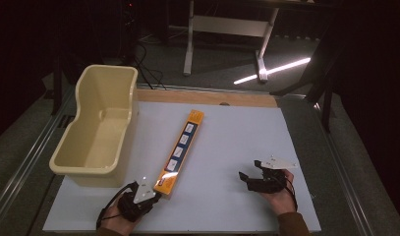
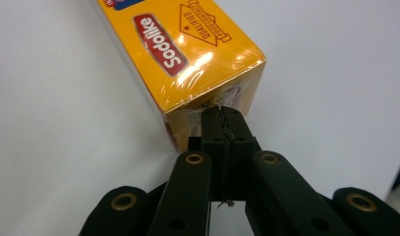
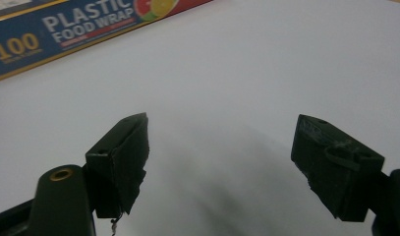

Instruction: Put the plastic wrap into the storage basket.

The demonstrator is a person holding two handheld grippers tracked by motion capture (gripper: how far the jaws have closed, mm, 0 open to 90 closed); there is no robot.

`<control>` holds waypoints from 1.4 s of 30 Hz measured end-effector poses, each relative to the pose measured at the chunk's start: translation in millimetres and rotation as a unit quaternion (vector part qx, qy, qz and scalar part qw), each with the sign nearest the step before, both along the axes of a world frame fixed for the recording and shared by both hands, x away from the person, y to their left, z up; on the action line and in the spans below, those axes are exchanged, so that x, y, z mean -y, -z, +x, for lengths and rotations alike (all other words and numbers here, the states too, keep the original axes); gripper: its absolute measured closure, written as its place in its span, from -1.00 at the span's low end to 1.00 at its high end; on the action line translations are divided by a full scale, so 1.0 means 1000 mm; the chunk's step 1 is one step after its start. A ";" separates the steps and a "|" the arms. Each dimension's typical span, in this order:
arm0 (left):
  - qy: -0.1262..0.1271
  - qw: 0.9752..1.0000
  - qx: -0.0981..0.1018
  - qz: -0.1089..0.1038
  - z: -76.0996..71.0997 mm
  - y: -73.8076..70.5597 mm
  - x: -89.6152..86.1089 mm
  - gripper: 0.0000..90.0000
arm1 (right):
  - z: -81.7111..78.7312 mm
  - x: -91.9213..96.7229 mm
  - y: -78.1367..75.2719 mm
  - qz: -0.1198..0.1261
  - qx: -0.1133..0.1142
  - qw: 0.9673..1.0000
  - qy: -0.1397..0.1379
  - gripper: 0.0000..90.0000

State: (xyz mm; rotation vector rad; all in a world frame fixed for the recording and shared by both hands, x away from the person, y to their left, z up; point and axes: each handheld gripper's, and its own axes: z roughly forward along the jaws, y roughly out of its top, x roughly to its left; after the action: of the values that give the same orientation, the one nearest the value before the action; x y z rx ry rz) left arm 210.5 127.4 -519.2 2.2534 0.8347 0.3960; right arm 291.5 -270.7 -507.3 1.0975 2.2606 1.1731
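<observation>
A long orange box of plastic food wrap (image 1: pixel 183 147) lies slantwise on the white table (image 1: pixel 237 137), its near end toward the person's left hand. My left gripper (image 1: pixel 157 195) is at that near end. In the left gripper view its jaws (image 2: pixel 222 115) are shut tip to tip, with nothing between them, and they touch the box's end face (image 2: pixel 212 98). My right gripper (image 1: pixel 244 178) rests low over bare table at the right, apart from the box. Its jaws (image 3: pixel 222 142) stand open and empty, and the box's blue printed side (image 3: pixel 65 29) lies beyond them.
A cream plastic bin (image 1: pixel 74 169) with nothing inside stands on the table's left side, just left of the box. A wooden strip (image 1: pixel 207 97) runs along the table's far edge. Behind it, on the dark floor, stand a white table frame (image 1: pixel 227 34) and cables.
</observation>
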 end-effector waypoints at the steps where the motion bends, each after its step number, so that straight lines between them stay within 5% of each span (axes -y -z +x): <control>1: 0.000 1.000 0.000 0.000 0.000 0.000 0.000 1.00 | 0.000 0.000 0.000 0.000 0.000 1.000 0.000 -0.52; 8: 0.030 0.999 0.002 -0.022 0.020 0.007 0.044 1.00 | 0.000 0.001 0.000 0.001 -0.001 1.000 0.002 -0.52; 13: 0.055 0.998 0.003 -0.039 0.023 0.012 0.056 0.99 | 0.000 0.002 0.001 0.000 -0.004 1.000 0.005 -0.51; 19: 0.048 0.997 0.017 -0.062 0.016 0.002 0.040 0.82 | 0.000 0.001 0.001 0.002 -0.008 1.000 0.010 -0.50; 26: 0.012 0.995 0.032 -0.089 0.003 -0.010 0.010 0.47 | 0.002 -0.012 -0.003 0.011 -0.019 1.000 0.012 -0.46; 34: -0.026 0.993 0.051 -0.102 -0.008 -0.016 -0.015 0.09 | 0.013 -0.050 -0.015 0.016 -0.025 0.999 -0.011 -0.46; 42: -0.050 0.991 0.052 -0.109 -0.010 -0.010 -0.022 -0.06 | 0.033 -0.087 -0.022 0.014 -0.043 0.999 -0.022 -0.51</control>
State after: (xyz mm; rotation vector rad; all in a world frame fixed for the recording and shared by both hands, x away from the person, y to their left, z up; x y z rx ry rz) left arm 201.0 149.3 -509.5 1.9796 0.8931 0.4414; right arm 324.7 -184.2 -485.2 1.1351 2.3508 1.2005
